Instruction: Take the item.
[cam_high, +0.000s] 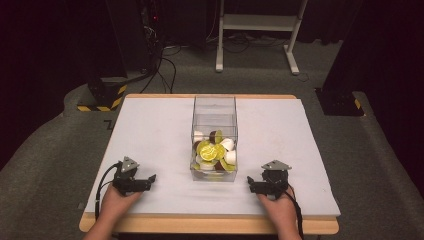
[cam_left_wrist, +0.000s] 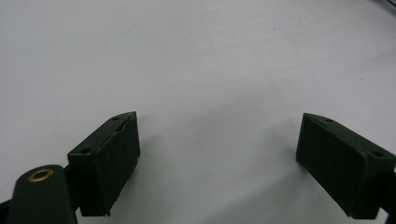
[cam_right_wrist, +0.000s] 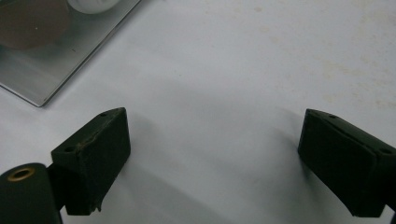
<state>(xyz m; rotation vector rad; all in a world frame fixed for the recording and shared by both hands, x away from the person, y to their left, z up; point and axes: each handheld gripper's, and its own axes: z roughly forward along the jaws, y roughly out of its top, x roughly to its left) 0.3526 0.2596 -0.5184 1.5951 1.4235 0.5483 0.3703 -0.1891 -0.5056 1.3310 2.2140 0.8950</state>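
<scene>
Clear box of capsules sits mid-table, toward the near edge; left gripper and right gripper rest flanking it, jaws spread wide and empty, probably staged for reaching in.

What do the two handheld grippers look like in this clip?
Both the left gripper and the right gripper are black, each topped by a grey three-cornered plate and trailing a black cable. Close up, the fingers are blocky black pads with small screw holes, and a brass-ringed hole sits beside one.
</scene>
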